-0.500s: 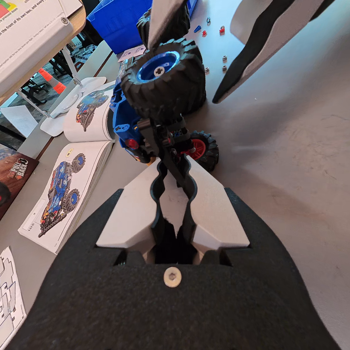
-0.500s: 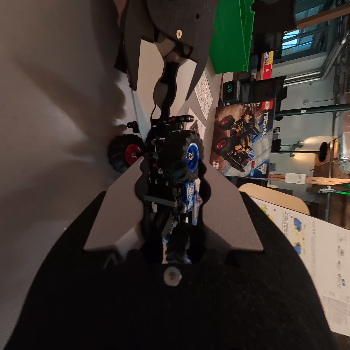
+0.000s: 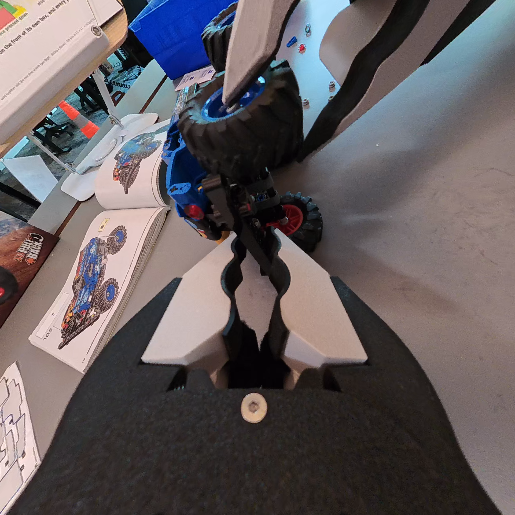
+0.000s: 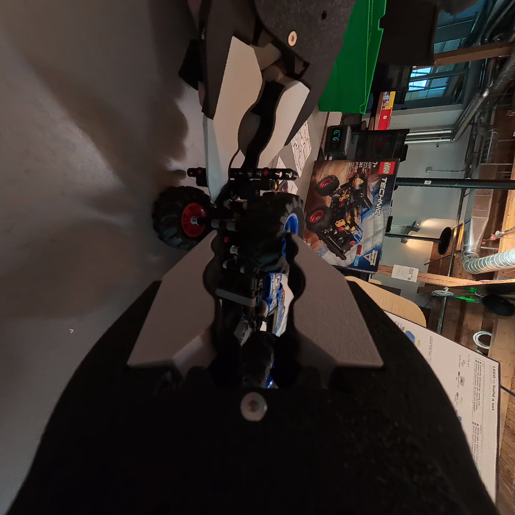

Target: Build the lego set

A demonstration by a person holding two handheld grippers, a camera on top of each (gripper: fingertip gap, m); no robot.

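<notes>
Left wrist view: left tongs (image 3: 255, 250) pinch the truck (image 3: 223, 167); right tongs (image 4: 252, 248) clamp its wheel (image 4: 267, 223)

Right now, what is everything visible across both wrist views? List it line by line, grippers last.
truck model: one, blue and black, tipped up on the table, held by both grippers
blue-hubbed wheel: two seen, black tyres, on the truck
red-hubbed wheel: one, black tyre, on the table under the truck
instruction booklet: one, white, open, left of the truck
blue bin: one, behind the truck
loose small pieces: several, red, blue, grey, far tabletop
set box: one, standing behind
left gripper: shut on a black beam
right gripper: clamped around the truck
</notes>
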